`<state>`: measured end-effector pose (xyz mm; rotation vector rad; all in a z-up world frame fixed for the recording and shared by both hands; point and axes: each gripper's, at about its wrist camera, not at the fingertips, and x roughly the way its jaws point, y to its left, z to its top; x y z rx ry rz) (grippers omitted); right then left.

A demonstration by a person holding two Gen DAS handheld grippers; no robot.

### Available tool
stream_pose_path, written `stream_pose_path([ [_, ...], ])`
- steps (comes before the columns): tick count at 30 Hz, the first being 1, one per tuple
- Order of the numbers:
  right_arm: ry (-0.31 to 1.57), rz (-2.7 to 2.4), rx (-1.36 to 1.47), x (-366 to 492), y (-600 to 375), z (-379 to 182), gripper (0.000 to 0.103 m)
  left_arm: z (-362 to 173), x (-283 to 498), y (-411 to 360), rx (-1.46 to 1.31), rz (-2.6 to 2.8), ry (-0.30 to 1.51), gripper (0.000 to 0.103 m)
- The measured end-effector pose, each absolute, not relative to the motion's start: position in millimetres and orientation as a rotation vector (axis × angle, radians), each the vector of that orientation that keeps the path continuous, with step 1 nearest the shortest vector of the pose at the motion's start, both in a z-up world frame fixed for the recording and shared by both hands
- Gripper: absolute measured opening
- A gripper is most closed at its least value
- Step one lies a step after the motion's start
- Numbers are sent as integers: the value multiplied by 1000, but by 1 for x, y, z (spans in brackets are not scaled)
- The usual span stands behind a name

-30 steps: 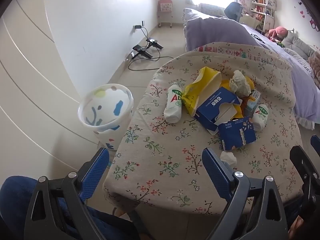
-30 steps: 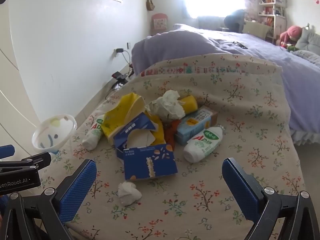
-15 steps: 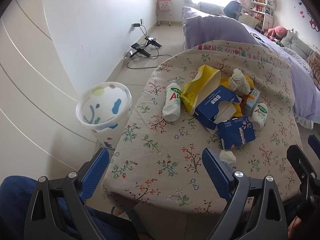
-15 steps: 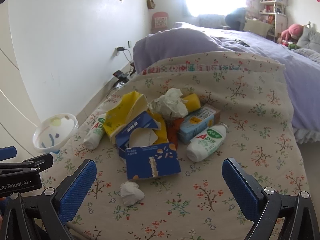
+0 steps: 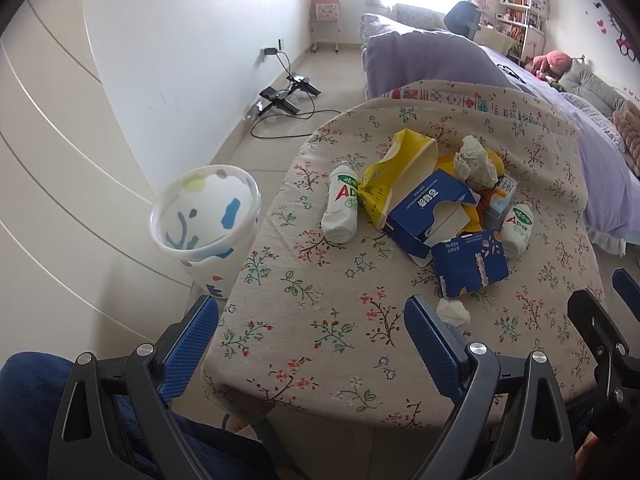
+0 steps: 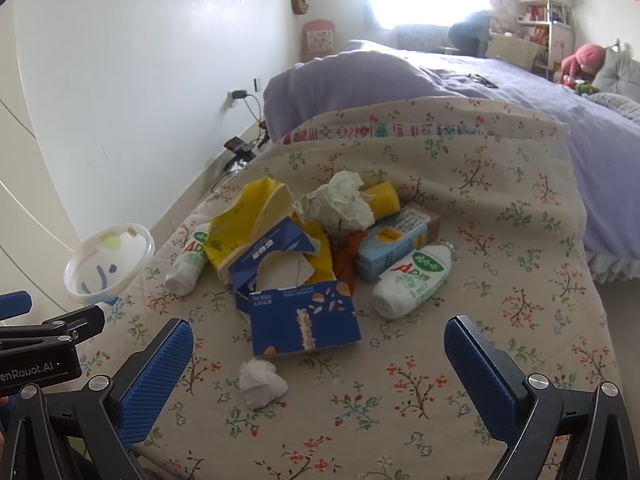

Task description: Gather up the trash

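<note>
A pile of trash lies on the floral table (image 5: 320,320): a white AD bottle (image 5: 341,208), a yellow bag (image 5: 396,168), a torn blue tissue box (image 5: 428,208), a blue carton (image 6: 302,322), a crumpled paper (image 6: 336,204), a second AD bottle (image 6: 412,282), a light blue carton (image 6: 394,240). A small white tissue wad (image 6: 262,382) lies nearest me. My left gripper (image 5: 312,340) is open and empty above the table's near edge. My right gripper (image 6: 320,360) is open and empty, just short of the tissue wad.
A white patterned trash bin (image 5: 204,216) stands on the floor left of the table; it also shows in the right wrist view (image 6: 108,264). A purple bed (image 6: 440,84) lies behind the table. Cables and chargers (image 5: 284,96) lie on the floor by the wall.
Both grippers have drifted slightly; the trash pile sits a little lower and nearer in the right wrist view. Nothing was taken hold of.
</note>
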<state>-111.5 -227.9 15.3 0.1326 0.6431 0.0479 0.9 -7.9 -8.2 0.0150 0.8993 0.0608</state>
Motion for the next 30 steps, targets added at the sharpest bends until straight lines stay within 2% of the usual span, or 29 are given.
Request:
stream_pose_path([
  [19, 821, -19, 251, -98, -252, -5, 103, -22, 5, -22, -14, -34, 955, 96],
  [24, 898, -103, 424, -93, -286, -24, 103, -52, 15, -37, -167, -207, 1100, 95],
  [30, 973, -171, 605, -92, -319, -46, 103, -74, 23, -87, -118, -290, 1139, 93],
])
